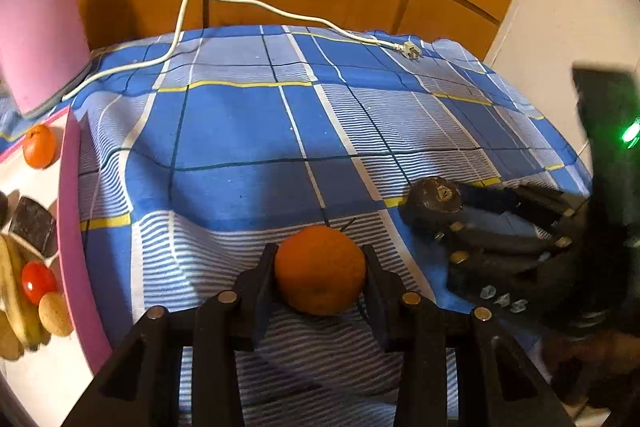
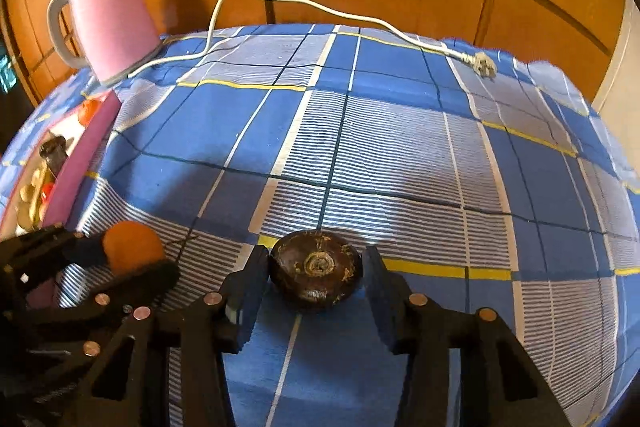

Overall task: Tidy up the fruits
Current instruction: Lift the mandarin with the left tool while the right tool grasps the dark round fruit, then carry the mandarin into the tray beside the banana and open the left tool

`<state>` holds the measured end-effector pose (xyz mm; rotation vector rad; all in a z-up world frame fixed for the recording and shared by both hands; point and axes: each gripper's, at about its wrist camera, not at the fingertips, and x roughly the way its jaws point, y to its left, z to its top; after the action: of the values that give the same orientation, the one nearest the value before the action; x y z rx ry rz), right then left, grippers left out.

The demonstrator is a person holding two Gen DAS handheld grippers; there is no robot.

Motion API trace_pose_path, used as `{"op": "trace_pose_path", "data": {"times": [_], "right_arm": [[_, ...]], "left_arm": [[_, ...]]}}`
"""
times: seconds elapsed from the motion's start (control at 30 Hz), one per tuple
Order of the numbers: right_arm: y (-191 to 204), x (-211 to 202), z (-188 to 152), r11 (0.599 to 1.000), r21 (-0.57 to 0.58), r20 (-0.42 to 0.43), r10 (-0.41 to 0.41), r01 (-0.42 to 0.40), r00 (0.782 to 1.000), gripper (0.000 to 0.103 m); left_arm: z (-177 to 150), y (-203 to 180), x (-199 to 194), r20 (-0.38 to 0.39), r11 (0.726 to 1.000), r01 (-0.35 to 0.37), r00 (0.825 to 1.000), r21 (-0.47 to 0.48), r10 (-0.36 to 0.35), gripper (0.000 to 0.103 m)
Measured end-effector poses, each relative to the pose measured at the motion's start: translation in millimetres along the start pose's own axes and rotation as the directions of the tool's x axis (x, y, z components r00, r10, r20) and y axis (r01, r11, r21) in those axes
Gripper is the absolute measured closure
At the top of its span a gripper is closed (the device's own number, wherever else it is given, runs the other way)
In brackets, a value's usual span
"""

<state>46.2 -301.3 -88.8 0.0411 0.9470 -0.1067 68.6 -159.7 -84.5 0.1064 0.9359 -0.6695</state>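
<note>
An orange [image 1: 320, 271] rests on the blue checked cloth [image 1: 248, 131], and my left gripper [image 1: 320, 251] is shut on it, a black finger pressed to each side. To its right a dark brown round fruit [image 2: 316, 271] lies on the cloth with its scarred stem end facing up. My right gripper [image 2: 316, 255] is shut on that fruit, both pads against its sides. The left wrist view shows the right gripper [image 1: 444, 215] and the brown fruit [image 1: 432, 203]. In the right wrist view the left gripper [image 2: 128, 259] and the orange [image 2: 132, 245] are at lower left.
A pink-rimmed white tray [image 1: 74, 227] at the left holds another orange [image 1: 38, 147], bananas [image 1: 14, 303], a red tomato [image 1: 38, 281] and a dark block [image 1: 34, 225]. A pink kettle [image 2: 112, 15] stands behind it, its white cord and plug [image 2: 484, 63] trailing along the back. Wooden panels rise behind.
</note>
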Motion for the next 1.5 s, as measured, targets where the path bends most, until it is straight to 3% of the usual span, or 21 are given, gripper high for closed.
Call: {"op": "trace_pose_path", "data": {"times": [0.27,0.57,1.07,1.27,1.5], "right_arm": [[2,3,-7,1.000,0.003,0.024,-0.021,0.021,0.999,0.055],[-2,3,-8,1.000,0.030,0.022,-0.002,0.001,1.000,0.055],[2,5,-3,0.999,0.028,0.031,-0.048,0.047,0.998,0.056],[0,5,-7,0.999,0.030,0.056,-0.034,0.032,0.998,0.055],[2,5,-12,0.999,0.017,0.095,-0.036,0.035,0.995,0.055]], "left_arm": [[1,-2,-32,0.017,1.000,0.005,1.000,-0.029,-0.004,0.063],[-1,-2,-78,0.088,1.000,-0.020,0.996,-0.021,0.021,0.063],[-31,39,-103,0.072,0.992,-0.029,0.997,-0.126,0.039,0.063],[-51,78,-119,0.066,0.972,-0.057,0.995,-0.227,0.074,0.063],[-74,133,-148,0.064,0.912,-0.151,0.980,-0.382,0.189,0.063]]}}
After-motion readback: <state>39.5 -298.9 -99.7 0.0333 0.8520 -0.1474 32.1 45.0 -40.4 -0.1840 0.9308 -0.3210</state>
